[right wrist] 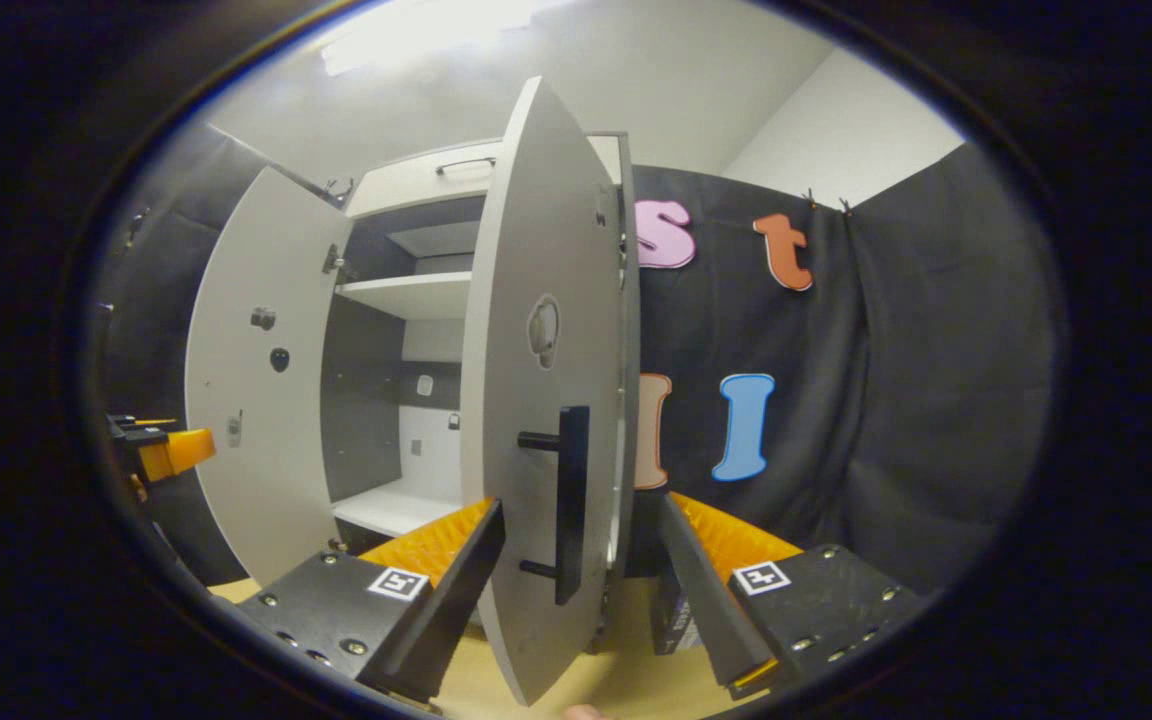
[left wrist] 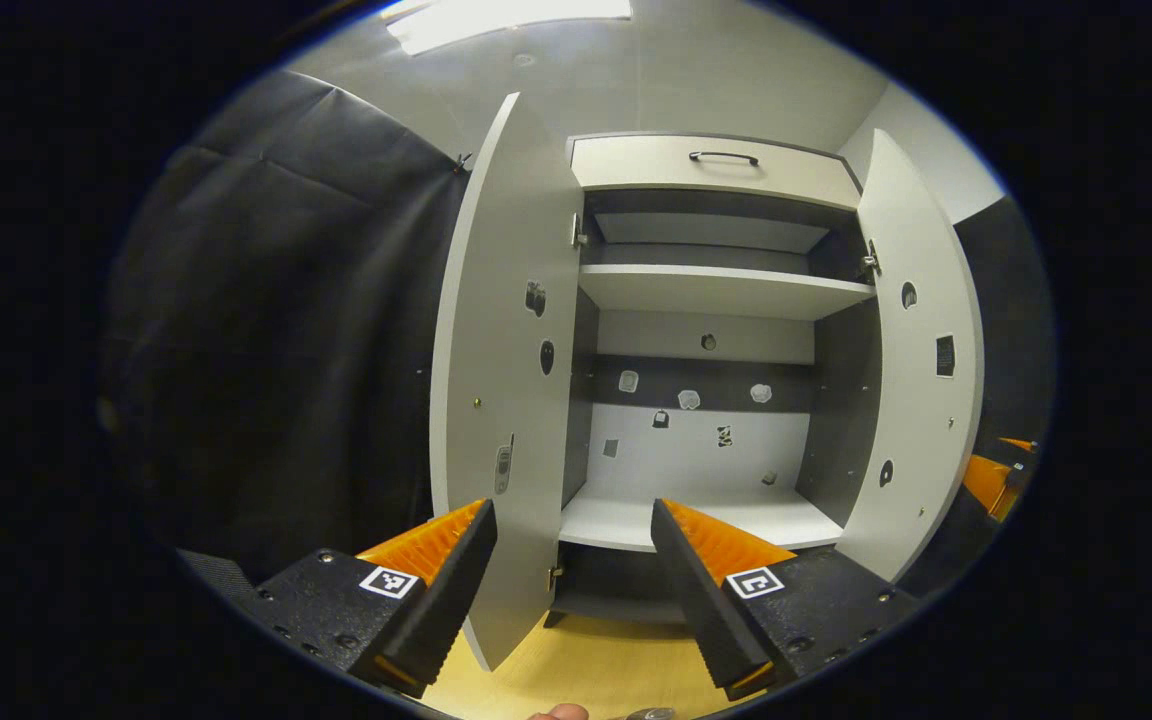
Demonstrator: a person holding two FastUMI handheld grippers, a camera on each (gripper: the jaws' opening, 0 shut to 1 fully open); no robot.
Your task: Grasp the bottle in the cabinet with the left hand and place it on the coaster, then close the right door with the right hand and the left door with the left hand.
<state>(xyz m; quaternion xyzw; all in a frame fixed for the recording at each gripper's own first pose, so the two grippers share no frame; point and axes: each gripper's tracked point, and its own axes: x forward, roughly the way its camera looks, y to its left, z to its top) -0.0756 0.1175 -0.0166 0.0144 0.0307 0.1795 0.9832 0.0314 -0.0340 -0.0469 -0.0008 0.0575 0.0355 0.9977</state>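
Ribbed fingers of the left gripper (left wrist: 573,545) spread wide, holding nothing, straddling the edge of the left door (left wrist: 501,380). Right gripper (right wrist: 581,545) likewise open, its fingers either side of the right door (right wrist: 541,400), near the black handle (right wrist: 568,500). Both doors ajar on the grey cabinet (left wrist: 716,290); bottle and coaster not visible.

Test booth, not a lived-in room. Black cloth wall (left wrist: 286,330) hangs around a lone grey cabinet (left wrist: 706,300) standing on a pale wood tabletop (left wrist: 596,670). My fingers carry printed square markers (left wrist: 388,582). Bare white ceiling with light panel (left wrist: 506,18).
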